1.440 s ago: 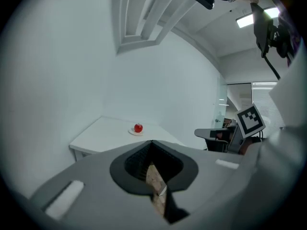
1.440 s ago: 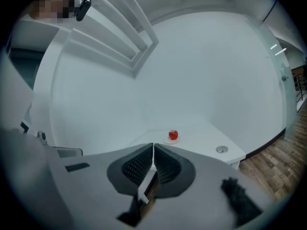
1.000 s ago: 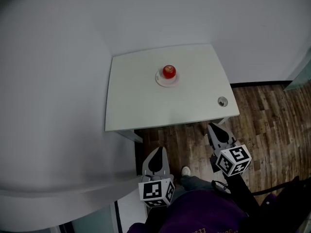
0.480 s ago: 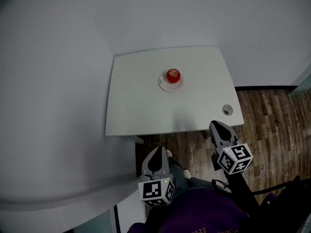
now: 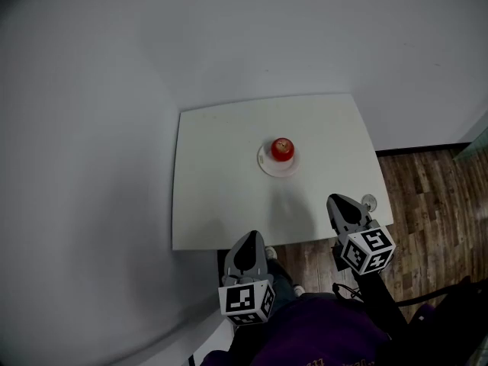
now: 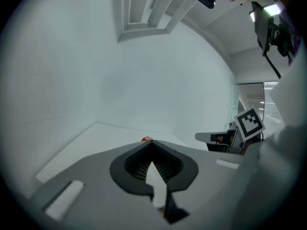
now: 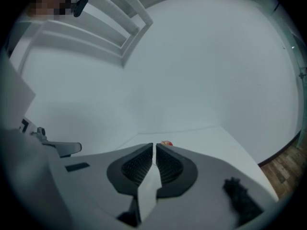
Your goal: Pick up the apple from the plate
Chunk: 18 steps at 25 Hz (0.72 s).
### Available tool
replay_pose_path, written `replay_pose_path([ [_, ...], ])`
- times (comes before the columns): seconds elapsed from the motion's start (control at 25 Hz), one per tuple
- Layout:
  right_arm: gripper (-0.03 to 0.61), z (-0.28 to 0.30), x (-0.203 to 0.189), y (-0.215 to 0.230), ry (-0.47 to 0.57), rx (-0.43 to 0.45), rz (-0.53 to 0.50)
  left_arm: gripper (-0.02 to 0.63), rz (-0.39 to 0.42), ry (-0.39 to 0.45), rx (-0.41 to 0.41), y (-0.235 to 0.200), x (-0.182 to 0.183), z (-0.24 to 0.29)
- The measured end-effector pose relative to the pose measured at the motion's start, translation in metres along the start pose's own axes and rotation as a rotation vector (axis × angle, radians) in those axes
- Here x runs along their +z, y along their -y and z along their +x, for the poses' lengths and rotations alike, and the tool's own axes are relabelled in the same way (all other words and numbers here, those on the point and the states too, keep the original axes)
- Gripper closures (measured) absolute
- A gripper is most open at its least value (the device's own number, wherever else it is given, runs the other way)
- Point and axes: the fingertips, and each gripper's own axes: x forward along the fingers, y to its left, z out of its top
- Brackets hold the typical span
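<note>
Filling most of the head view, grey walls [image 5: 114,90] meet in a corner. A white worktop [image 5: 217,185] is pushed into that corner, with wood floor [image 5: 435,197] to its right.

Both tongs are held out side by side from the person's body at the bottom of that view. They point toward the worktop and tip a little downward, each with its marker cube nearest the camera. The left tongs [image 5: 250,239] reach only as far as the worktop's near edge. The right tongs [image 5: 337,201] overlap its near right corner, beside a small round thing [image 5: 370,202] that I cannot identify.

A small white plate [image 5: 270,165] sits near the middle of the worktop, well ahead of both tongs. On the plate rests the red apple [image 5: 283,149], beyond and between the two tips and somewhat closer to the right one.

In the left gripper view the left tongs [image 6: 151,143] have their tips pressed together with nothing between them, and the apple [image 6: 147,139] peeks just over them. In the right gripper view the right tongs [image 7: 154,145] are likewise closed to a thin slit and empty, with the apple [image 7: 166,143] showing just right of the tips.
</note>
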Motion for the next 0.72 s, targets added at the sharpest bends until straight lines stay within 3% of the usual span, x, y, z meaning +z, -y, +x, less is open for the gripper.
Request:
replay_pose_path([
  [0.32,0.562,0.073,0.014,0.008,-0.050,-0.004,-0.006,0.606,-0.004,-0.011,-0.004,-0.048,0.027,0.051],
  [0.72,0.482,0.137,0.010,0.018,-0.120,-0.017,0.008,0.606,-0.010,-0.035,-0.045,-0.088,0.040,0.104],
])
